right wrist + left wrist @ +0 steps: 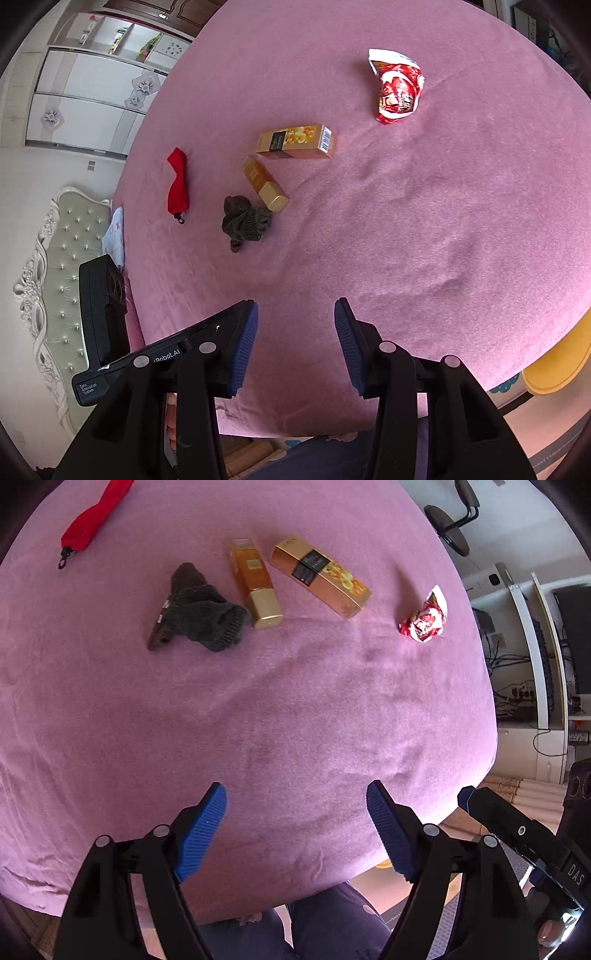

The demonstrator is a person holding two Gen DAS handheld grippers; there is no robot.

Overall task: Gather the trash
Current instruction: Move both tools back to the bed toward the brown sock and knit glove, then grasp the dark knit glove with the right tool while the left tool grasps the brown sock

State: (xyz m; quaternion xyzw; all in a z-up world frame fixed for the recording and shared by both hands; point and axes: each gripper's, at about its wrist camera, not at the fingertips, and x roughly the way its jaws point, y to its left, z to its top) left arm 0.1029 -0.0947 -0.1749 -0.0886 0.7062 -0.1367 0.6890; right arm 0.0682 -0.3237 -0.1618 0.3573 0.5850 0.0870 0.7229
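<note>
A crumpled red and white wrapper [424,616] lies at the far right of the pink-clothed table [258,720]; it also shows in the right wrist view [399,86]. A gold carton [320,576] [297,142] and a gold bottle [256,585] [265,183] lie at the far middle. A dark grey sock [195,611] [245,220] lies beside the bottle. My left gripper [295,801] is open and empty above the table's near edge. My right gripper [295,321] is open and empty, near the front edge too.
A red strap with a clip [94,515] [178,182] lies at the far left. A yellow stool [561,362] stands off the table's right side. A padded headboard [62,280] is at the left. Desks with cables [524,657] stand at the right.
</note>
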